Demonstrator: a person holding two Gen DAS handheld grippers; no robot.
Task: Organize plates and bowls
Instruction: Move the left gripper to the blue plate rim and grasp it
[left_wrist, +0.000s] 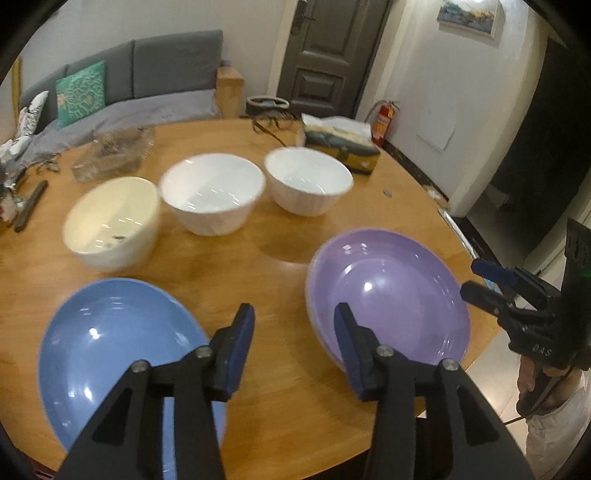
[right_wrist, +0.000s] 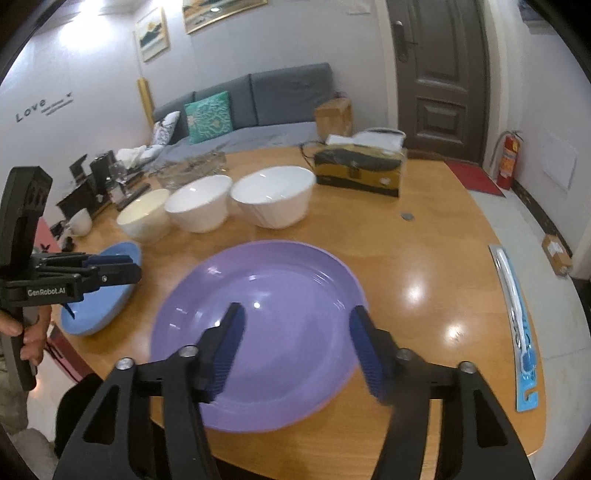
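A purple plate (left_wrist: 388, 295) (right_wrist: 258, 332) and a blue plate (left_wrist: 110, 350) (right_wrist: 107, 291) lie at the near edge of the round wooden table (left_wrist: 258, 258). Three bowls stand in a row behind them: a cream bowl (left_wrist: 110, 225) (right_wrist: 144, 214), a white bowl (left_wrist: 212, 194) (right_wrist: 197, 205) and another white bowl (left_wrist: 308, 181) (right_wrist: 273, 199). My left gripper (left_wrist: 295, 325) is open and empty, hovering between the two plates. My right gripper (right_wrist: 297, 325) is open and empty above the purple plate's near half; it also shows in the left wrist view (left_wrist: 476, 278).
A tissue box (left_wrist: 340, 142) (right_wrist: 360, 168) and a glass tray (left_wrist: 110, 155) sit at the back of the table. A coin (right_wrist: 407, 216) and a blue packaged tool (right_wrist: 517, 332) lie to the right. A mug (right_wrist: 79, 221) and dark items stand at the left.
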